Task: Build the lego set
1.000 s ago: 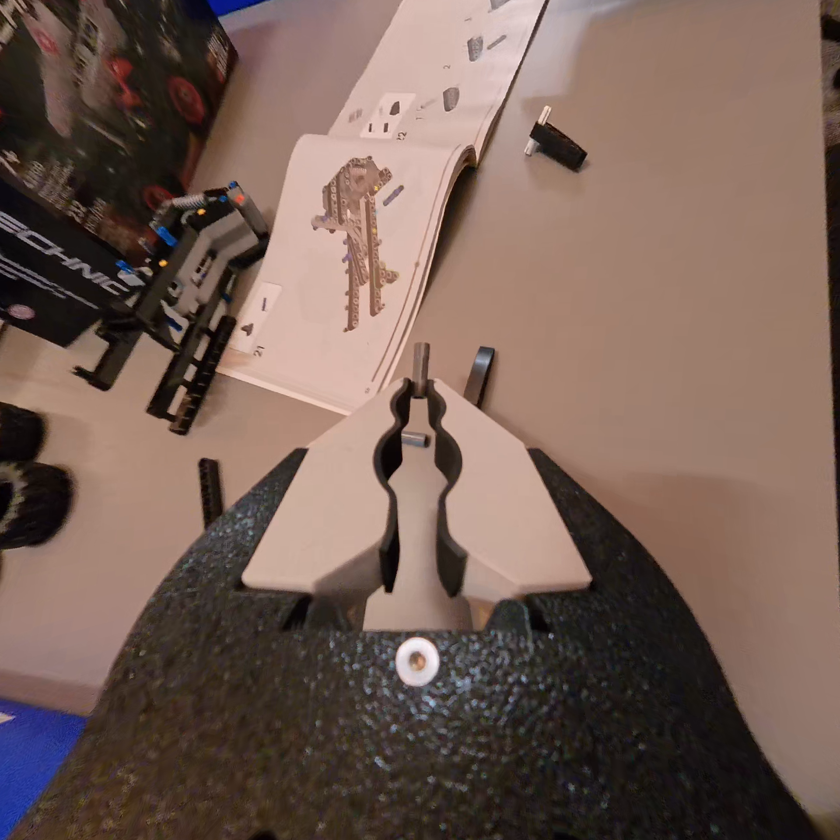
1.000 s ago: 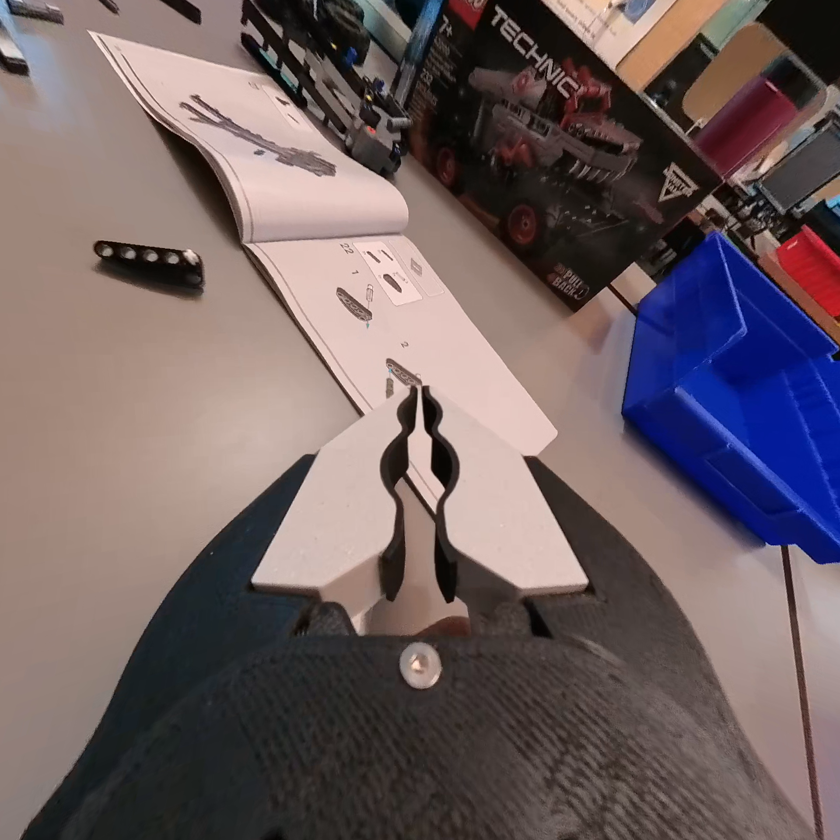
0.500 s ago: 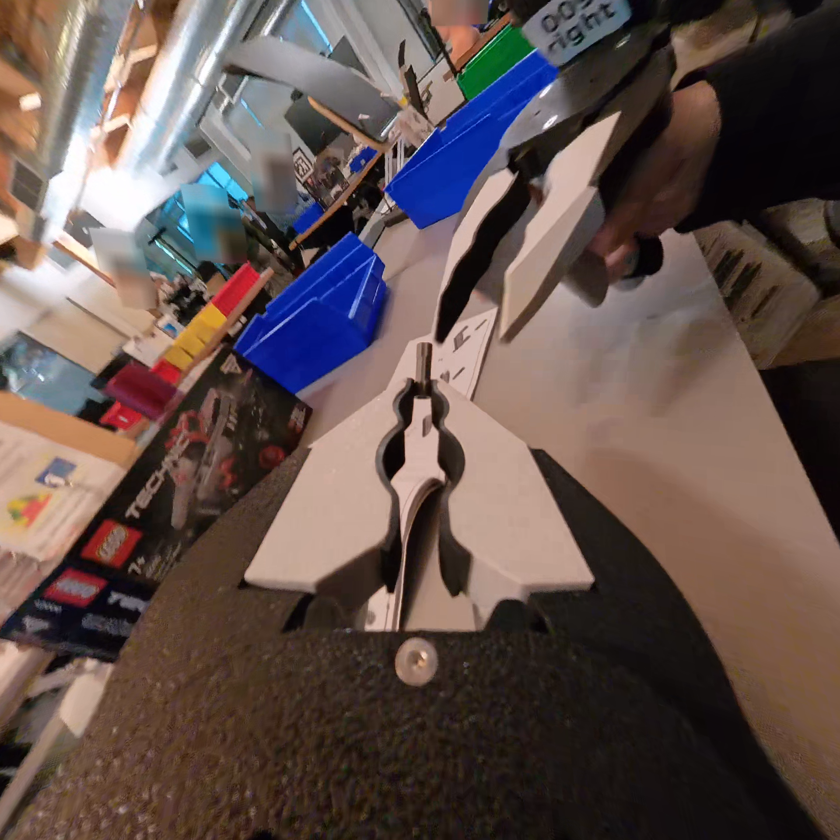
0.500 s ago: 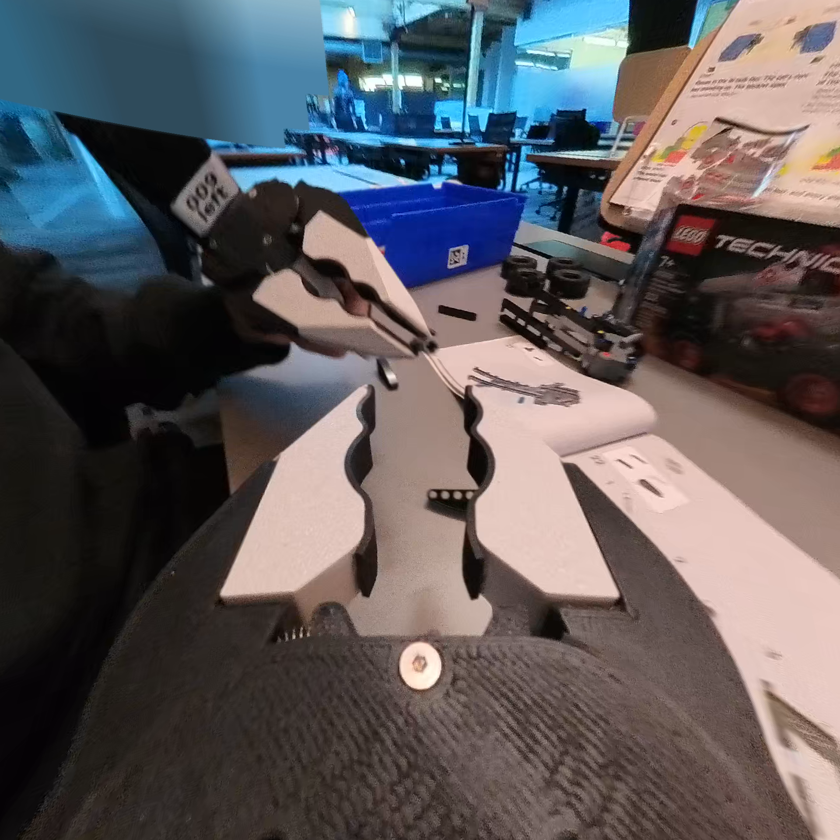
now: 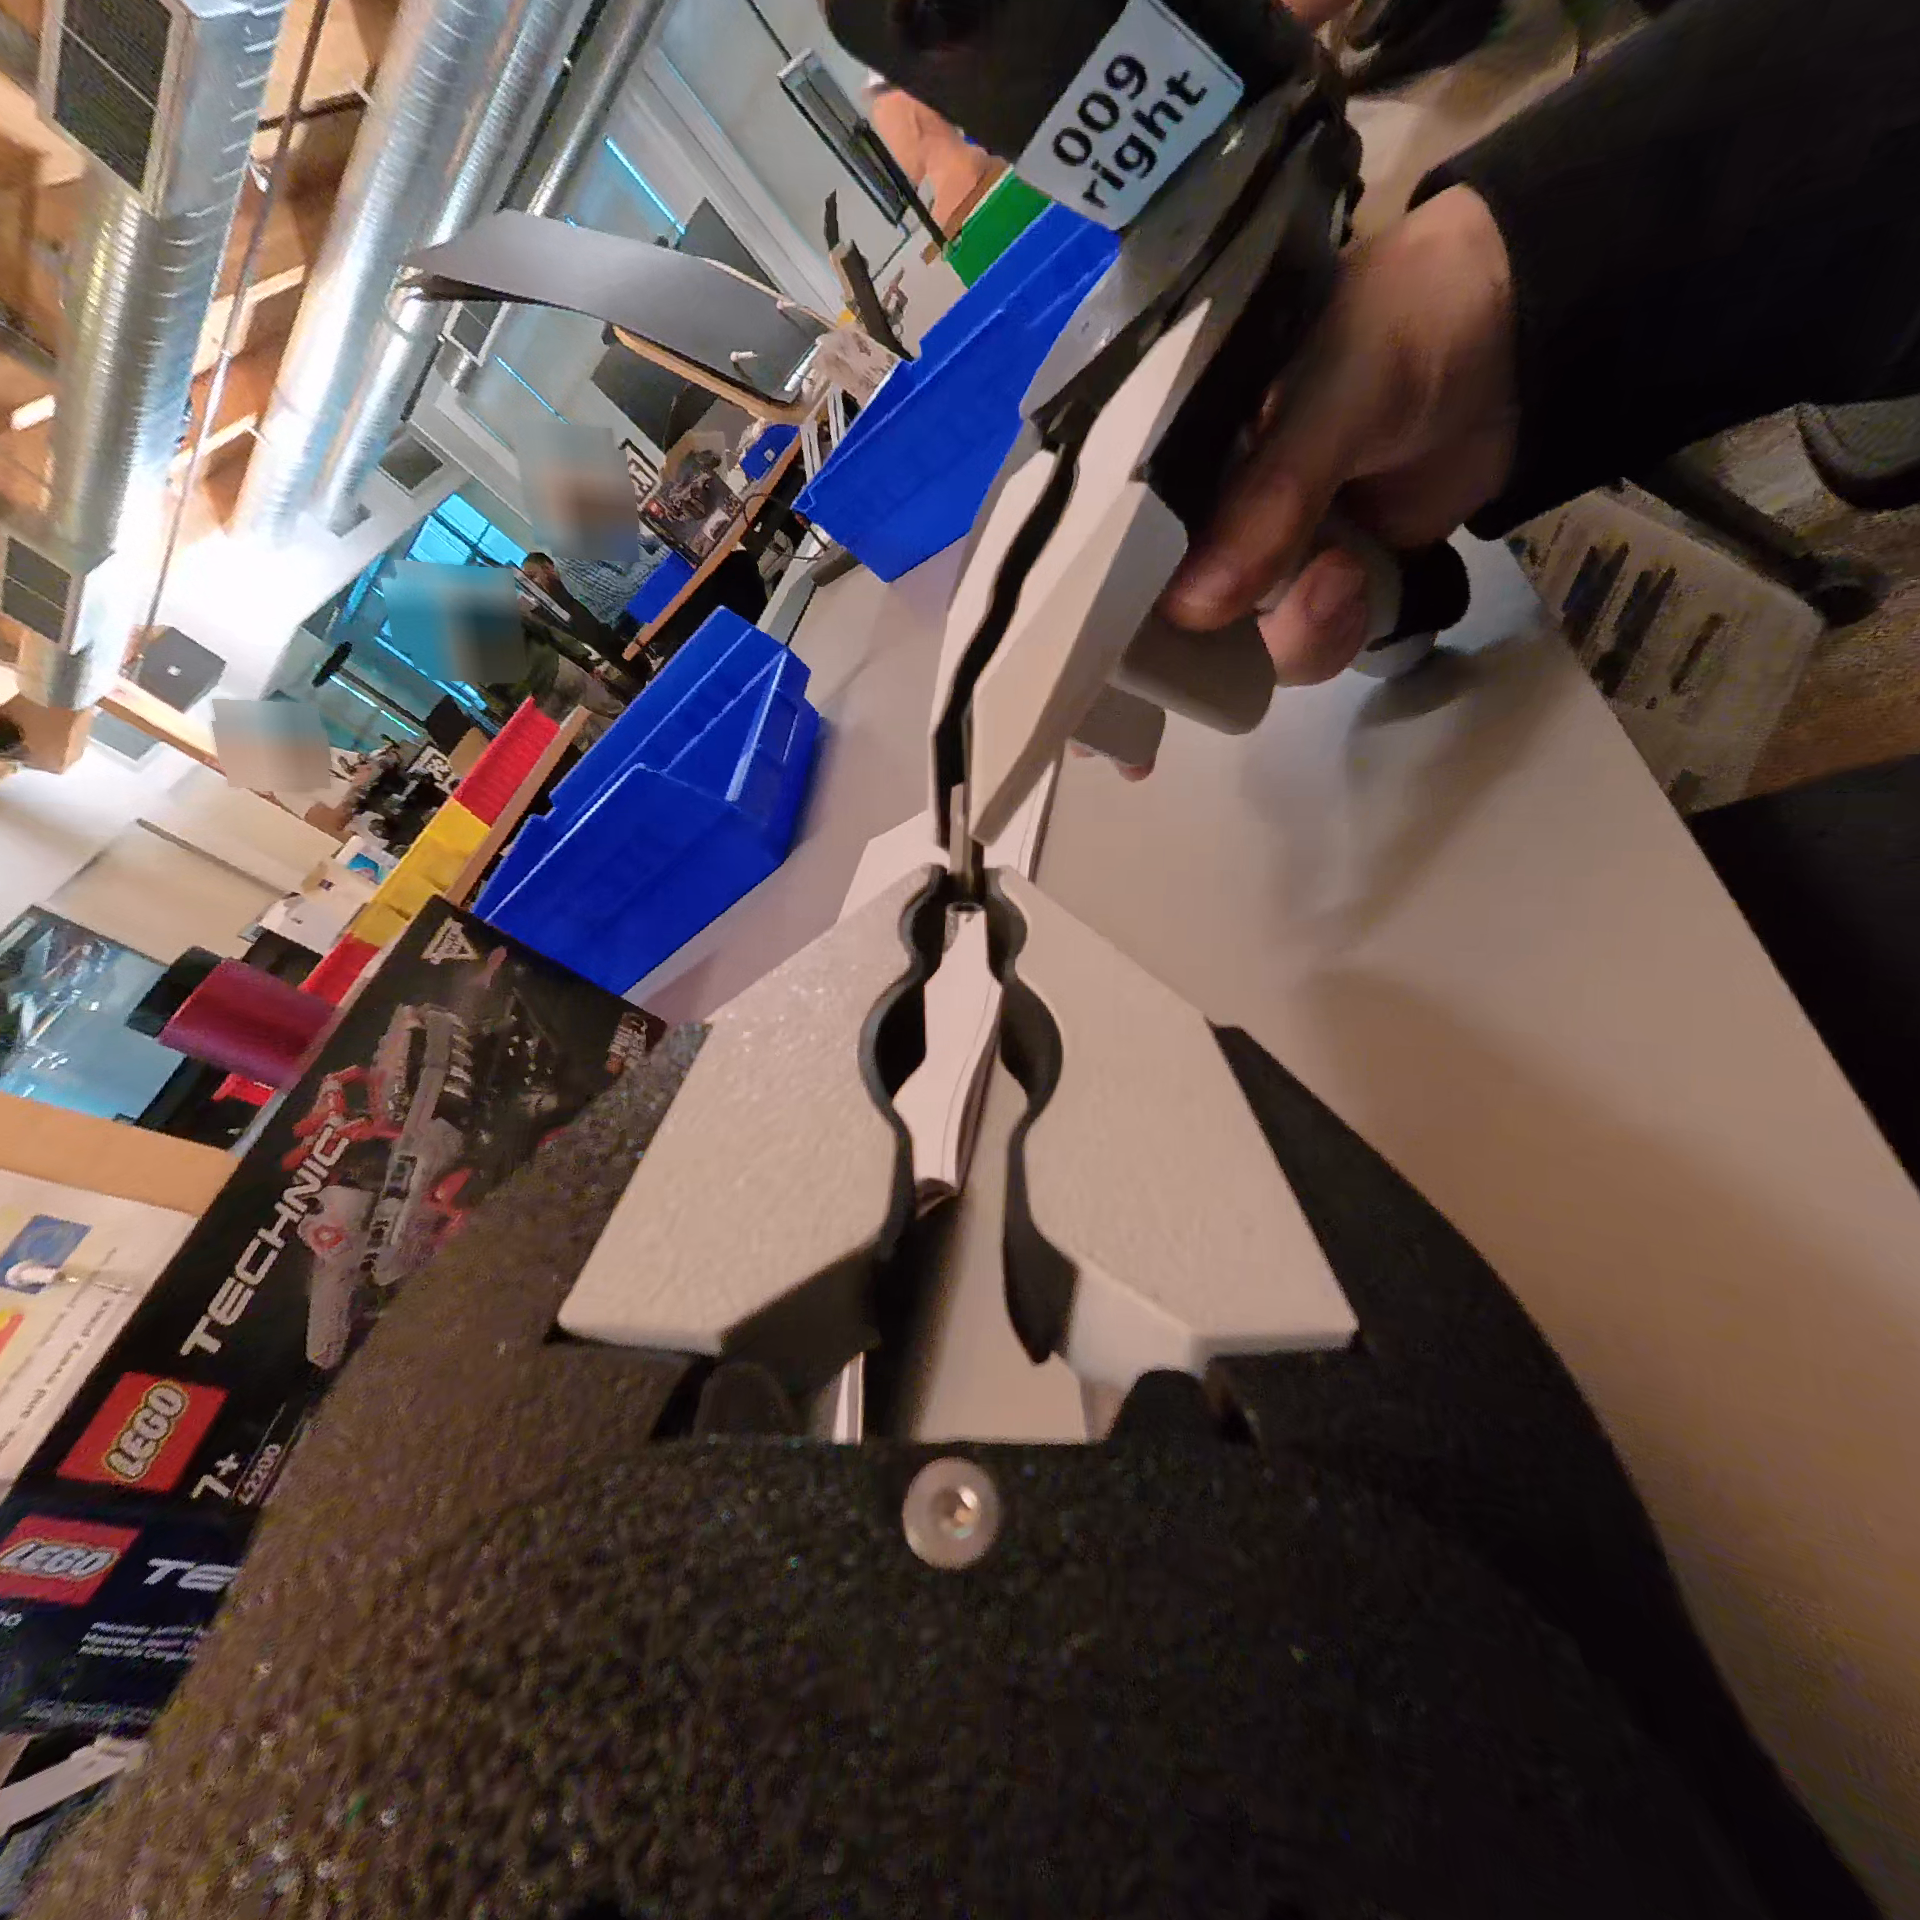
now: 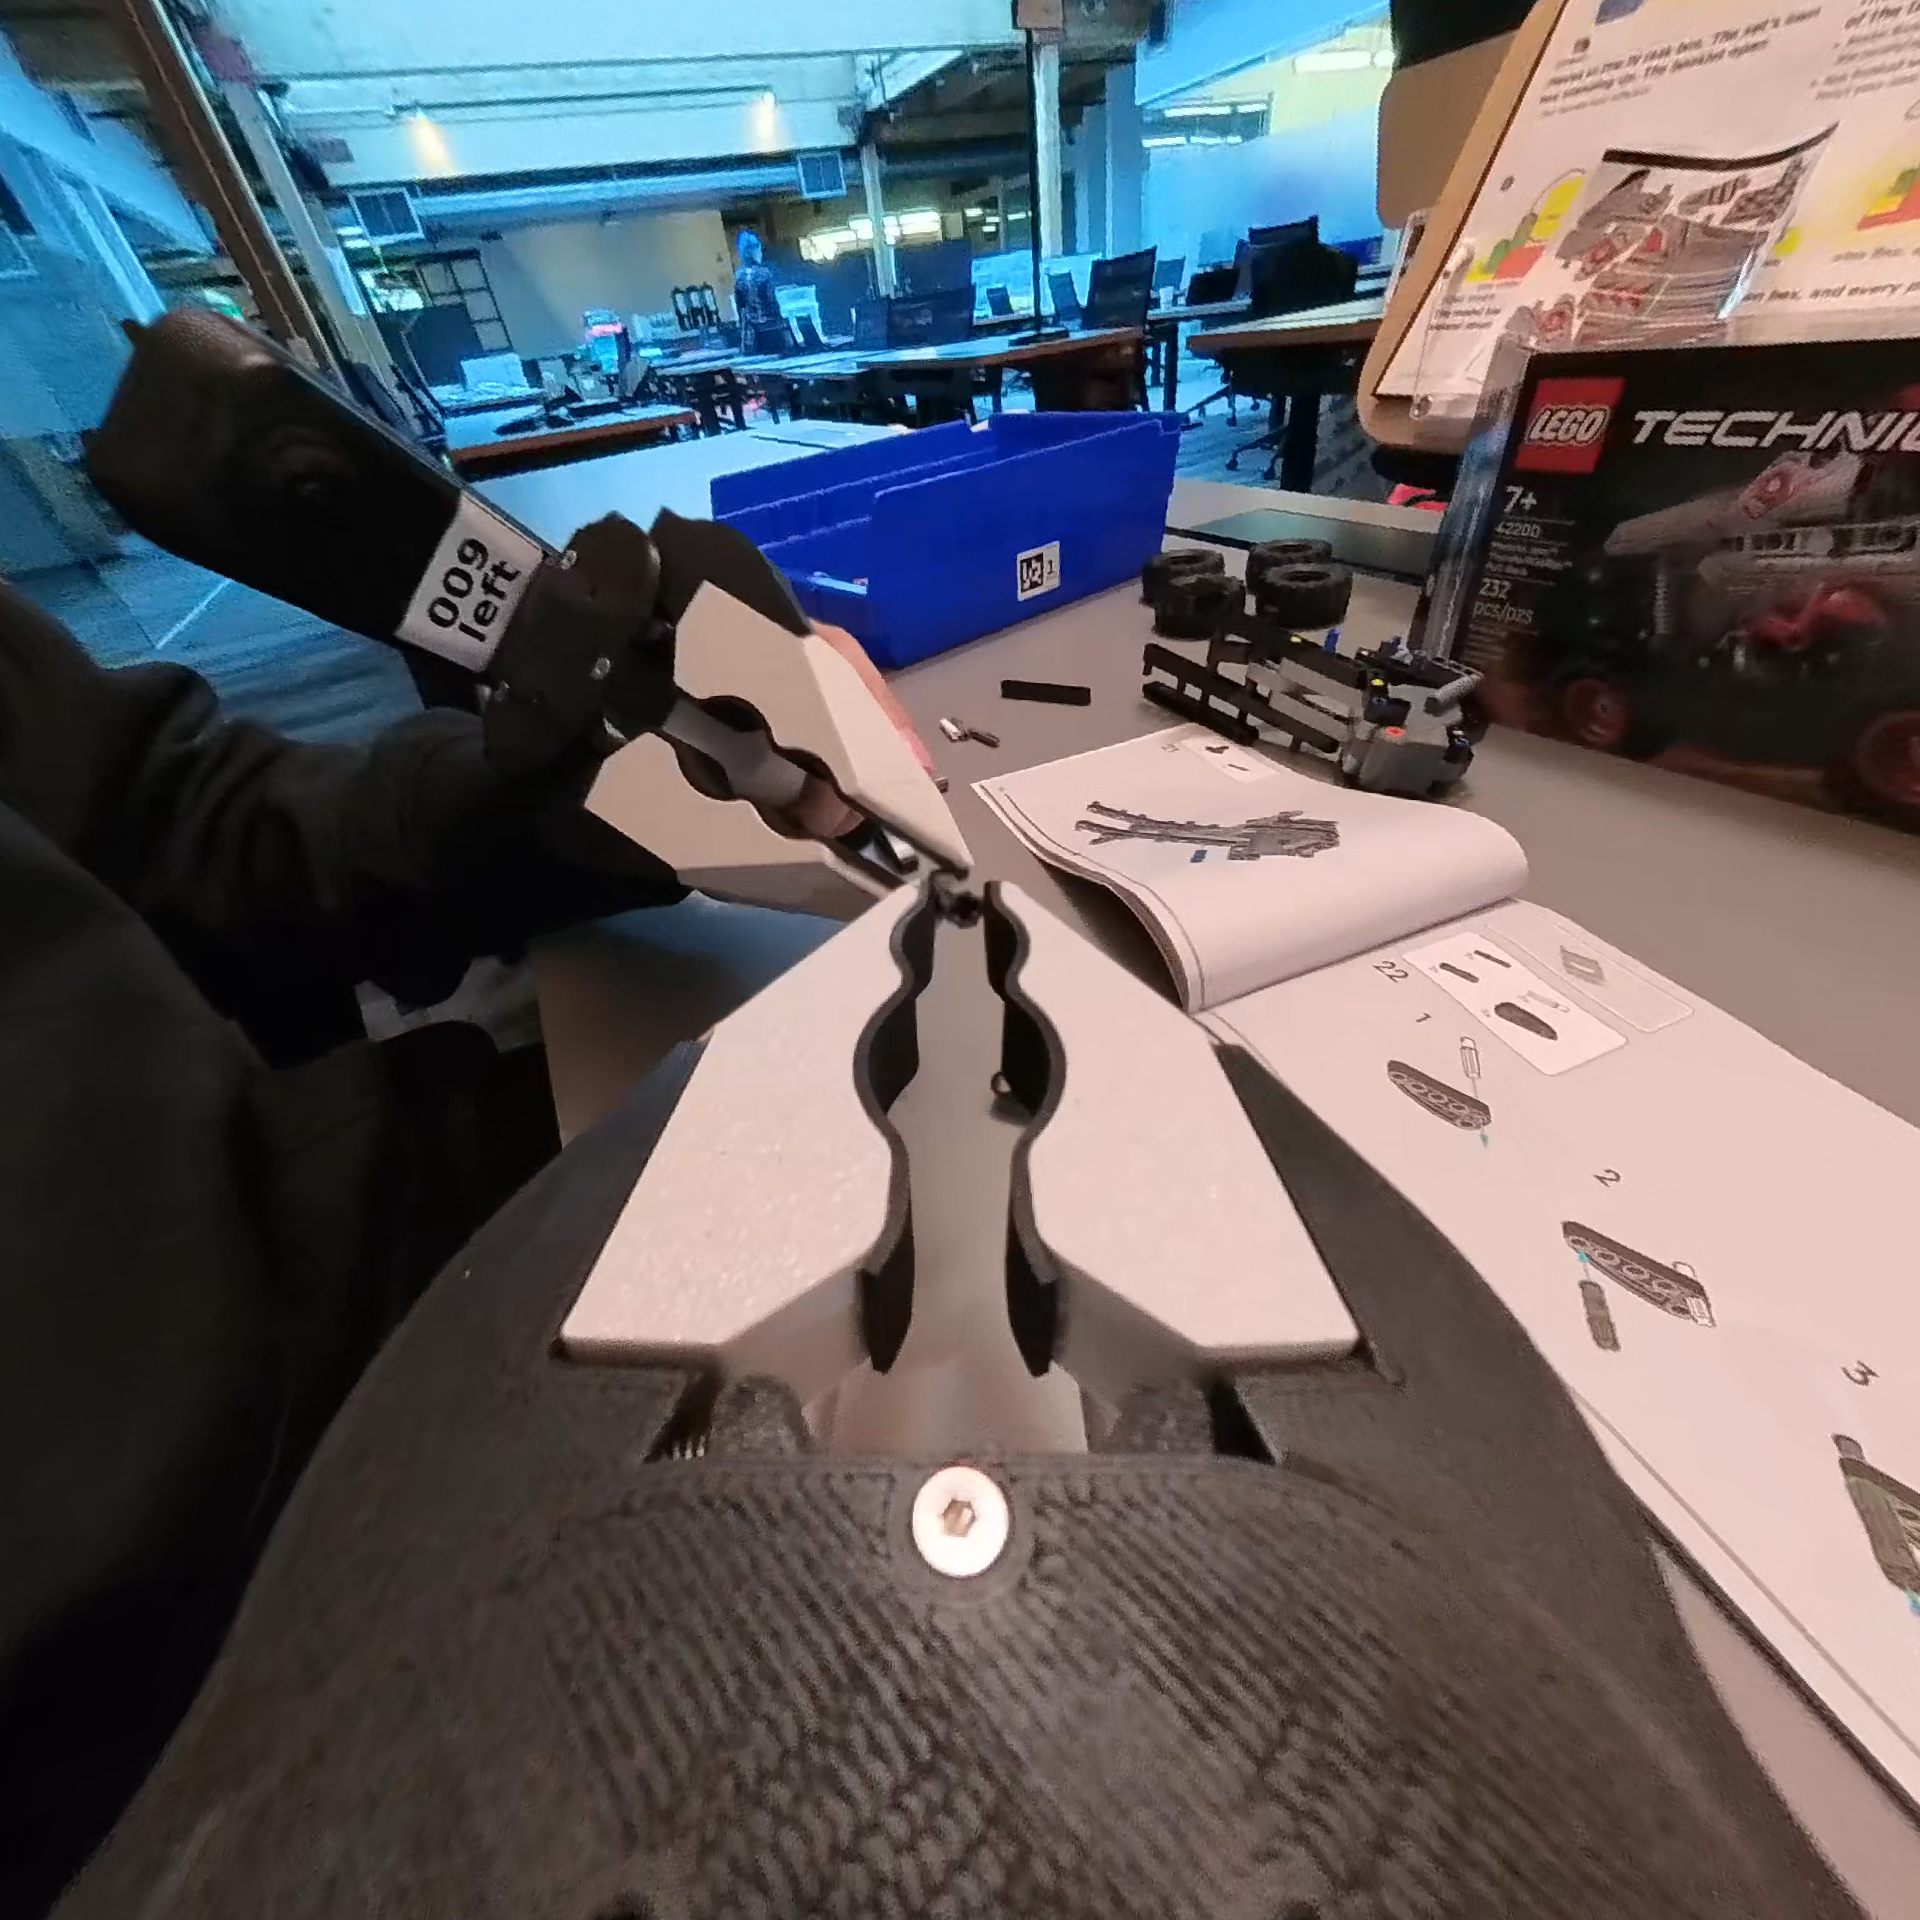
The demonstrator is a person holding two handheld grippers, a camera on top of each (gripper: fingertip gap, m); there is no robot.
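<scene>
Tip to tip above the grey table (image 6: 1714,831): left gripper (image 5: 966,902) pinching a small grey axle pin (image 5: 966,868), right gripper (image 6: 961,902) narrowed around the pin's far end, grip unclear. Open instruction booklet (image 6: 1351,904) mid-table w/ part-built chassis (image 6: 1340,696) near far edge, by the set's box (image 6: 1714,582)

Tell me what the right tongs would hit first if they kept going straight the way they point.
Most likely the small dark peg right at their tips, and with it the tips of the left tongs that hold it. The right tongs are slightly open around that peg; whether they already touch it is unclear.
</scene>
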